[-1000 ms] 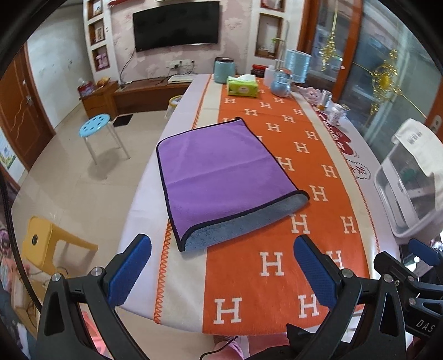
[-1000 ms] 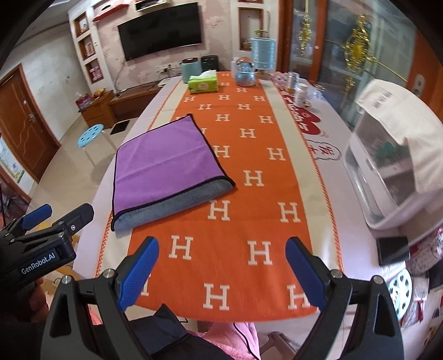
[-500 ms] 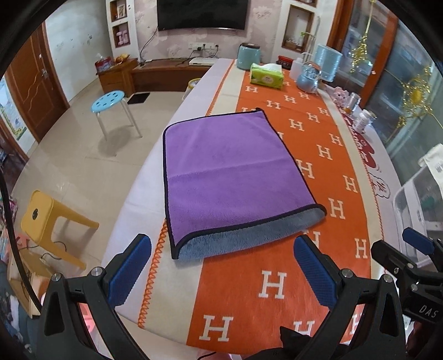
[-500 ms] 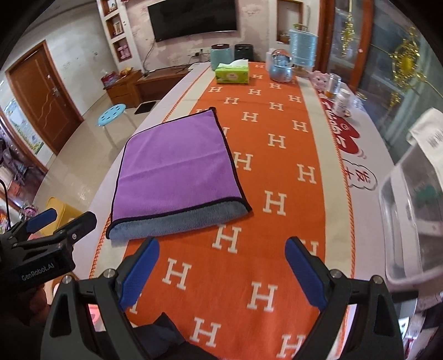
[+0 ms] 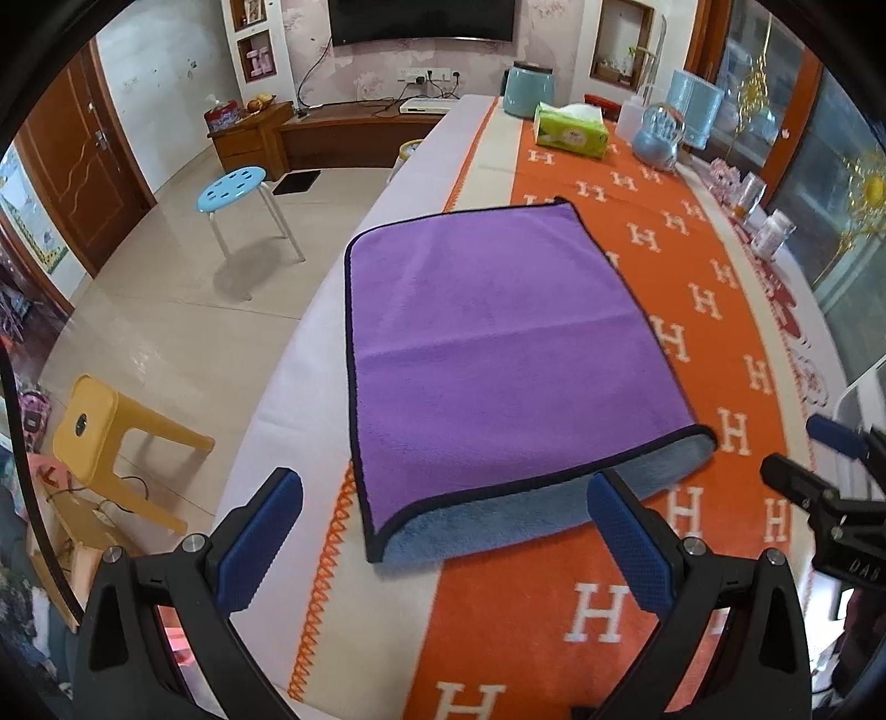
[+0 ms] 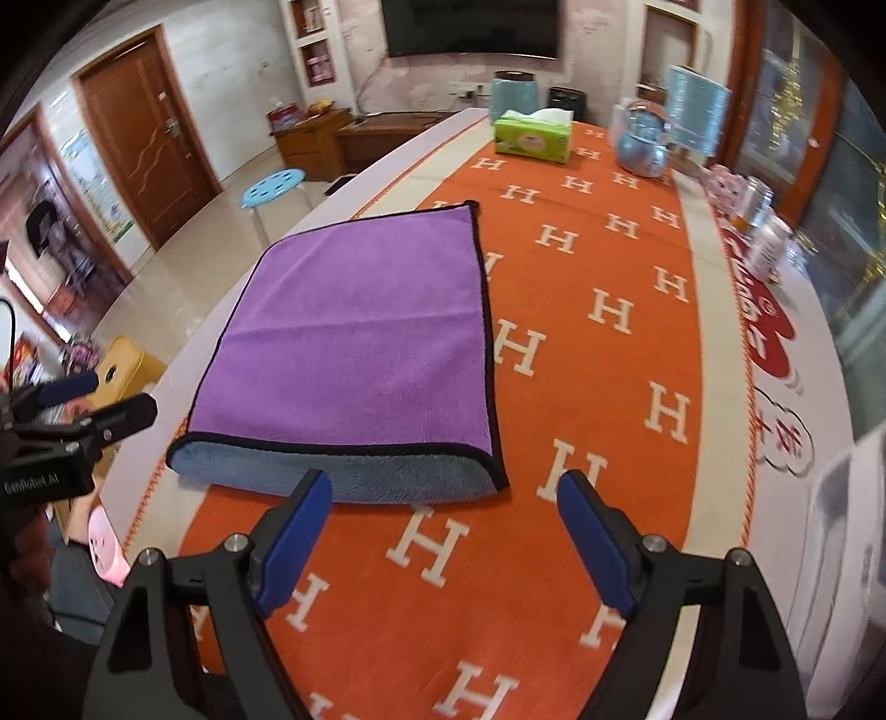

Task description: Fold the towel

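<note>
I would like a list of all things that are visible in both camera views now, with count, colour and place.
towel: 1, purple top, grey underside, black trim; folded, flat on the near left part of the table.
tablecloth: 1, orange with white H letters, cream border; covers the table.
tissue box: 1, green; far end of the table.
kettle: 1, light blue; far end, right of the tissue box.
round stool: 1, light blue; on the floor, left of the table.
plastic stool: 1, yellow; on the floor, near left.
television: 1, black; far wall.
left gripper: 1, black with blue pads; open, near the towel's front edge.
right gripper: 1, black with blue pads; open, near the towel's front right corner.
</note>
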Demonstrator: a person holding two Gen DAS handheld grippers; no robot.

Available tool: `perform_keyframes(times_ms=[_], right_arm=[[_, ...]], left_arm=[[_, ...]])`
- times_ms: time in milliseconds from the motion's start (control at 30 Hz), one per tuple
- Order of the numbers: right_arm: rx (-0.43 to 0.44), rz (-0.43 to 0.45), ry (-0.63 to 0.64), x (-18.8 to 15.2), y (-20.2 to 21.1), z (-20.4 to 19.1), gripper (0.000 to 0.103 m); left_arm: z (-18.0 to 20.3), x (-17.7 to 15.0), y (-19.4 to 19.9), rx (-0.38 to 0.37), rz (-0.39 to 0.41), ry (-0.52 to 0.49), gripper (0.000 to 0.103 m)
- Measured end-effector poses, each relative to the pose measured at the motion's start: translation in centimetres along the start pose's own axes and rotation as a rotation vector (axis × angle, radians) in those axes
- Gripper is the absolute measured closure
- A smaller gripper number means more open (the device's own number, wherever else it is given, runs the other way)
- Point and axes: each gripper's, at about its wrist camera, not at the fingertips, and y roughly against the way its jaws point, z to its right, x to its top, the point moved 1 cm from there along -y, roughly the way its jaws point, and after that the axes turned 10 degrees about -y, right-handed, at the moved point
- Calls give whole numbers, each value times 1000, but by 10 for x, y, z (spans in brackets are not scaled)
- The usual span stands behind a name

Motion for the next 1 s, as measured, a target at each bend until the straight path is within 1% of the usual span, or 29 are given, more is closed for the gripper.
perform_keyframes(times_ms=[133,267,367,533,700,767,833,900,967,1000], right_arm=[[30,-2,86,0,-20,1,21],[54,-7,156,-2,-38,2,21],[70,-22,172,-3,-50,4,23],[75,-45,181,-4,-68,11,28],[87,-57,172,-5,-82,18,36],[90,-64,172,-6,-86,20,38],[90,-70,176,-6,-88,20,41],[96,-78,176,-6,-91,20,45],[104,-88,173,-7,-91,20,49],[105,-90,172,-6,-92,20,51]], left_arm=[[-5,-1,-21,14,-32,0,1],[-7,-4,-40,15,-45,-11,1],[-9,-7,-53,19,-63,-13,1],[-13,-14,-73,-3,-87,-9,1],[-17,-20,-92,-18,-106,-3,1],[-19,-21,-96,-36,-109,-1,5],[-19,-23,-99,-55,-108,0,6],[-20,-25,-101,-79,-108,0,11],[-20,-26,-103,-99,-116,2,20],[-20,-27,-104,-109,-116,5,22]])
